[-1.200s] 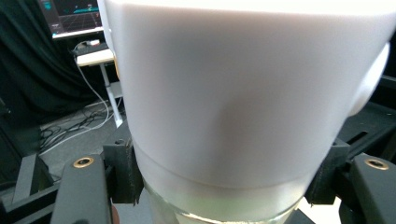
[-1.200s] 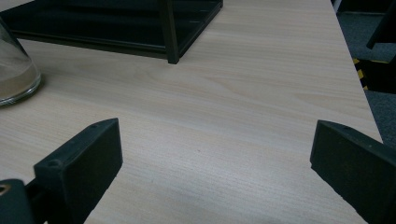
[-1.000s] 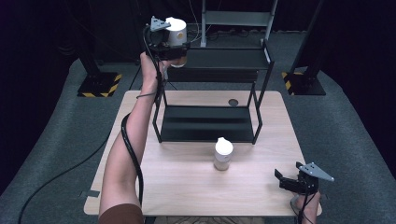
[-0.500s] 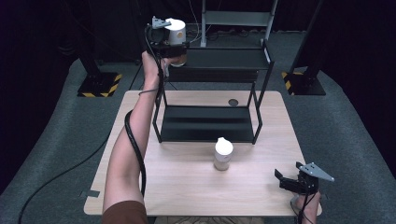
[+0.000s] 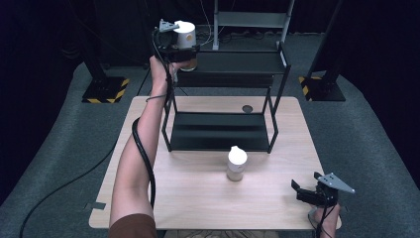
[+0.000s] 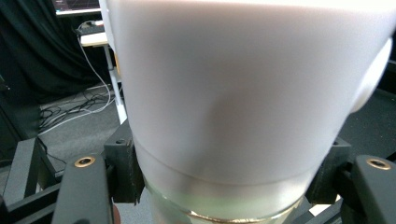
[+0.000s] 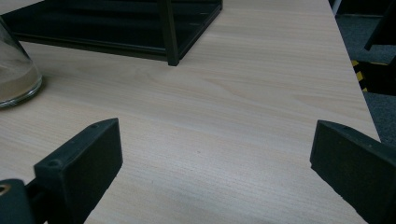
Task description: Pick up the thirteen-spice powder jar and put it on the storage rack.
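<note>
Two jars: one clamped between left gripper (image 5: 184, 47) fingers (image 6: 123, 170), white-capped jar (image 5: 185, 37) up at eleven o'clock by top shelf (image 5: 237, 62); right gripper (image 5: 304, 192) gaping wide, empty, five o'clock.

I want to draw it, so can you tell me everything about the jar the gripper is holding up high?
The jar has a wide white cap on top and a clear glass body below. It stands upright, gripped by the left gripper, whose black jaws squeeze it from both sides just under the cap. It is at the left end of the black shelf rack's top shelf; whether it rests on the shelf is unclear.
</note>
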Tool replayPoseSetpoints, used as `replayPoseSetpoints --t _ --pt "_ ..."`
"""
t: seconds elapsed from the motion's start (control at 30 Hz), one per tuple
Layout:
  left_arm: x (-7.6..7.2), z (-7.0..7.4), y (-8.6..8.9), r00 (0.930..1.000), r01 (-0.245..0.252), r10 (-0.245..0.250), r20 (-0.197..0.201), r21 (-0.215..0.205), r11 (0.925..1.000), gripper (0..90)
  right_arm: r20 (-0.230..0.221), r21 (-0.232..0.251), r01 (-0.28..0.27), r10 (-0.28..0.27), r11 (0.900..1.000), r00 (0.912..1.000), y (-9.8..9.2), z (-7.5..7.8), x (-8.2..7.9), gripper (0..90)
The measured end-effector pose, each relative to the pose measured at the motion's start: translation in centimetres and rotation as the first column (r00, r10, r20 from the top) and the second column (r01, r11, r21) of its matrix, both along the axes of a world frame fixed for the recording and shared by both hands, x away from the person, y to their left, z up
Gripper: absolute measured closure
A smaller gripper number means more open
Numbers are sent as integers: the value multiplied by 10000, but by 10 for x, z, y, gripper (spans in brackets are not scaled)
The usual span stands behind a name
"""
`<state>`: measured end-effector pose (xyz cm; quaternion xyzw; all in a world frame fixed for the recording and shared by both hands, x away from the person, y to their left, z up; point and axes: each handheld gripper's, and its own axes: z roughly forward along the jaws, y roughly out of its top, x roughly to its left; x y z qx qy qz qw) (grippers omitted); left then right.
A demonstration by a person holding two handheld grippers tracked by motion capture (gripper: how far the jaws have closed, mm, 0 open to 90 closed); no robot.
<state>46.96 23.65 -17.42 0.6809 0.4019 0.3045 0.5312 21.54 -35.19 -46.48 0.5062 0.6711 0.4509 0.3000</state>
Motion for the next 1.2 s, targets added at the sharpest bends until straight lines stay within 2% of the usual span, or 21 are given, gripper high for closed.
replayPoseSetpoints --t 0.33,0.57,0.67,0.77,0.93,1.0,1.1,1.13,1.2 --pt "-1 4 4 9999 -14 16 -130 124 9999 304 -7 -14 -11 11 10000 10000 0 0 0 16" --pt "2 11 5 9993 58 -49 -381 236 9997 300 -20 -39 -4 4 10000 10000 0 0 0 16" --pt "4 19 5 9973 209 -171 -713 521 9984 210 -42 -45 3 -3 10000 10000 1 1 0 16" --pt "0 27 5 9961 263 -195 -859 796 9965 150 -57 -59 -7 7 10000 10000 1 1 1 16" --pt "-10 44 2 9919 389 -194 -1255 1546 9872 80 -38 -45 18 -18 10000 10000 1 1 0 15" --pt "-18 50 1 9904 559 -289 -1350 2007 9781 53 -42 -42 5 -6 10000 10000 1 1 1 16" --pt "-28 51 3 9888 792 -459 -1423 2376 9681 34 -70 -65 -4 3 10000 10000 1 1 1 16" --pt "-34 51 2 9899 753 -410 -1357 2586 9630 27 -73 -76 -8 8 10000 10000 1 1 1 16" --pt "-44 49 4 9912 716 -372 -1269 2779 9579 21 -84 -75 -14 13 10000 10000 1 1 1 15"
